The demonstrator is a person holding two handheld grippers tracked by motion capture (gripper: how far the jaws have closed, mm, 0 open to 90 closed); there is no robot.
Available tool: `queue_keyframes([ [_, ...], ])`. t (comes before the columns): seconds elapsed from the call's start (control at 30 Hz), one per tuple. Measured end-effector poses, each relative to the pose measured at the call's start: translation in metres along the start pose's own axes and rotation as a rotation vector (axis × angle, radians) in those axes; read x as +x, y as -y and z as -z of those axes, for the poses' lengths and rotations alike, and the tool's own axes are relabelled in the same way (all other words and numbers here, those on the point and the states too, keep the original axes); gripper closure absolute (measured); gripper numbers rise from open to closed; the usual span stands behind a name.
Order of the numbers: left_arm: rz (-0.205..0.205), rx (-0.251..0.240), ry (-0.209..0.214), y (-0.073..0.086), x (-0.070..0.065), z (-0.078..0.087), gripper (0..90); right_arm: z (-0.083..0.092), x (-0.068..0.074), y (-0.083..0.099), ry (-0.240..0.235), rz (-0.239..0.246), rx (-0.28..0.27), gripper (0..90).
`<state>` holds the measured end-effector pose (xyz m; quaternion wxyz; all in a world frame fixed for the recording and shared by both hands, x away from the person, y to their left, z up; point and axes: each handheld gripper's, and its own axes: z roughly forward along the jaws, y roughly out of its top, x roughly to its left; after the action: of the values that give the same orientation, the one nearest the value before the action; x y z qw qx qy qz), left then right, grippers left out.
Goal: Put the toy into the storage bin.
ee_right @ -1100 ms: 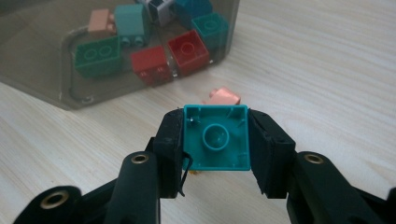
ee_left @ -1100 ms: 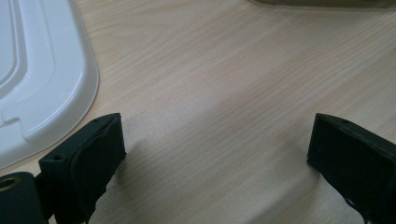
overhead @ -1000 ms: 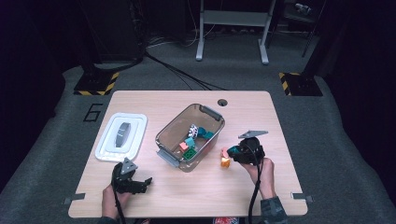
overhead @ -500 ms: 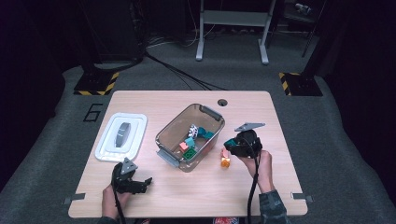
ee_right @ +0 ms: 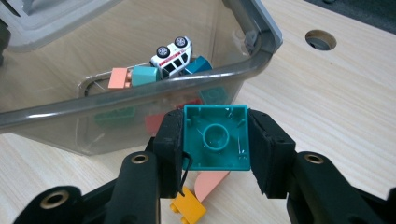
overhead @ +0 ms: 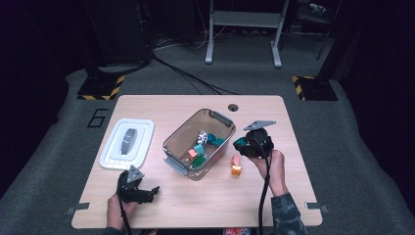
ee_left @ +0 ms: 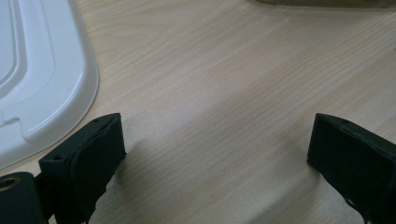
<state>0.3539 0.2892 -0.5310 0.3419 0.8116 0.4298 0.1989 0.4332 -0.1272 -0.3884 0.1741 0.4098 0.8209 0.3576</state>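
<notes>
Right gripper view puts the risk in the middle of the frame: the right hand-held gripper (ee_right: 215, 140) clamps a teal block (ee_right: 216, 138) by two opposite side walls, hollow underside toward the camera, just outside the near wall of the clear bin (ee_right: 140, 100). The block is a thin shell, so I judge it could twist or pop free if the pads slide. It also sits about level with the rim, and a low pass over that wall could knock it loose onto the worktop (overhead: 293, 147). Released too early, it would land beside the bin with the loose pieces there.

Counts, largest first: one worktop; one clear bin at centre of the high view; one white lid (overhead: 127, 143) at left of that view; two hand-held grippers, the left hand-held gripper (ee_left: 215, 144) with jaws spread wide over bare wood, holding nothing. In the bin, one toy car (ee_right: 171, 57) and several blocks, too overlapped to count exactly. Outside it lie one yellow block (ee_right: 187, 205) and one salmon piece (ee_right: 210, 183) at lower centre.
</notes>
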Motion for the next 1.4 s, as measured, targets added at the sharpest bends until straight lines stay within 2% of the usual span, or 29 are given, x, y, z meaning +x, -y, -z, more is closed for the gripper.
queue_keyframes([
  [0.37,0.006,0.001,0.003,0.000,0.000,0.000,3.9,0.000,0.005,-0.022,-0.005,0.026,-0.014,58.7],
  [0.67,0.008,0.001,0.004,0.000,0.000,0.000,3.9,-0.008,0.012,-0.038,-0.014,0.065,-0.018,58.7],
  [0.9,0.009,0.002,0.005,0.000,0.000,0.000,3.9,-0.017,0.027,-0.049,-0.036,0.109,-0.008,58.7],
  [1.03,0.009,0.002,0.005,0.000,0.000,0.000,3.9,-0.024,0.037,-0.055,-0.050,0.154,-0.002,58.7],
  [1.2,0.008,0.001,0.004,0.000,0.000,0.000,3.9,-0.030,0.048,-0.057,-0.086,0.179,0.013,58.6],
  [1.27,0.007,0.001,0.004,0.000,0.000,0.000,4.0,-0.032,0.053,-0.056,-0.092,0.167,0.030,58.6],
  [1.4,0.006,0.001,0.003,0.000,0.000,0.000,4.0,-0.035,0.058,-0.053,-0.120,0.181,0.045,58.6],
])
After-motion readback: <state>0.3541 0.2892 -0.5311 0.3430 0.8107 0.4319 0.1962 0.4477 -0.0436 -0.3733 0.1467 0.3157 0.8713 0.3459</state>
